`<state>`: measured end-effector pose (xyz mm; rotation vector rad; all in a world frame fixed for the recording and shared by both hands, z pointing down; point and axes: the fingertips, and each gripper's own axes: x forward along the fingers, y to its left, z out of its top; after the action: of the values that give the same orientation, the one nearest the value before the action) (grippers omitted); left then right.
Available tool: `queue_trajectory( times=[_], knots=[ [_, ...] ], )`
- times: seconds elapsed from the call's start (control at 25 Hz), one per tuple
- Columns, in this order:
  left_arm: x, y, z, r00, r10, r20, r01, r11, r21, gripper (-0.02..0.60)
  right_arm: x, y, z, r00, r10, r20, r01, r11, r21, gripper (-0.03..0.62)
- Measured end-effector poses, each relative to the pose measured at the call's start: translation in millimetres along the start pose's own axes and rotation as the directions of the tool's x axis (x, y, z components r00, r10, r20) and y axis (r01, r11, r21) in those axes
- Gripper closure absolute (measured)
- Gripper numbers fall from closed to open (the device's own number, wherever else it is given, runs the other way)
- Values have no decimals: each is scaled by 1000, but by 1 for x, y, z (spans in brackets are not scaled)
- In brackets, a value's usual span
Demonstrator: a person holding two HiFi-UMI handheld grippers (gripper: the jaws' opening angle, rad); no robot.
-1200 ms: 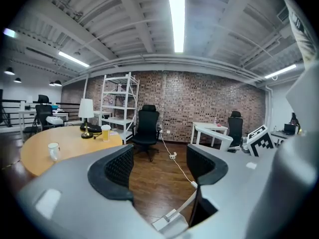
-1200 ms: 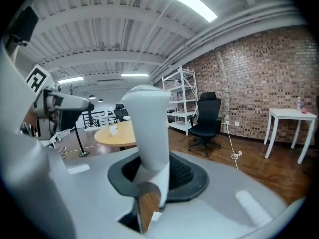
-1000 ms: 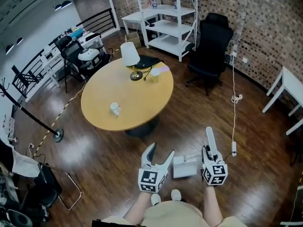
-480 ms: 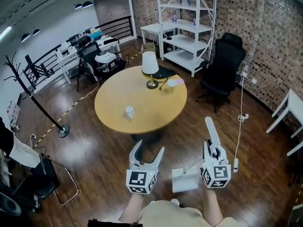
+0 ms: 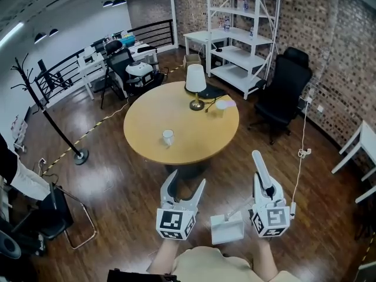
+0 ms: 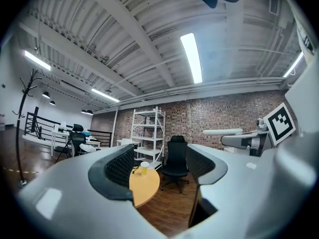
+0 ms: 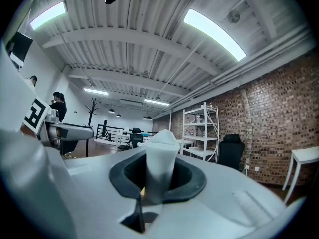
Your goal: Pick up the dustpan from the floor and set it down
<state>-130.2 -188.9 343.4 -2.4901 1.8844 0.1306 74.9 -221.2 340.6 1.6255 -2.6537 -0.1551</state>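
The white dustpan [image 5: 227, 228] hangs off the floor between my two grippers, low in the head view. Its long white handle [image 5: 262, 170] runs up through my right gripper [image 5: 264, 188]. In the right gripper view the handle [image 7: 160, 162] stands between the jaws of the right gripper [image 7: 159, 178], which are closing tight and pressing on it. My left gripper [image 5: 183, 190] is open to the left of the pan, with nothing between its fingers. The left gripper view shows the left gripper [image 6: 159, 166] with only the room beyond the gap.
A round wooden table [image 5: 194, 140] stands just ahead with a lamp [image 5: 195, 87] and a white cup [image 5: 168, 137] on it. A black office chair [image 5: 283, 96] and white shelving [image 5: 241, 28] are beyond, a coat stand [image 5: 47, 119] at left, a cable [image 5: 302, 151] at right.
Both grippers have risen, and the dustpan has come up with the right one. The table now sits closer under the grippers in the head view.
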Motion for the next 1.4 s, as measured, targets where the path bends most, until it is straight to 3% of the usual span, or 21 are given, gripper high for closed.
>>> queue_trajectory(
  times=[0.92, 1.2, 1.4],
  knots=[
    [-22, -7, 1, 1000, -19, -19, 19, 1000, -4, 281, -9, 28, 5, 998, 44, 47, -43, 999, -10, 557],
    [-37, -2, -13, 999, 5, -38, -6, 1000, -13, 305, -13, 22, -57, 996, 33, -84, -33, 999, -3, 557],
    [-32, -35, -37, 990, -106, -88, 111, 993, 45, 273, -35, 22, -134, 970, 61, -233, -62, 998, 4, 557]
  ],
)
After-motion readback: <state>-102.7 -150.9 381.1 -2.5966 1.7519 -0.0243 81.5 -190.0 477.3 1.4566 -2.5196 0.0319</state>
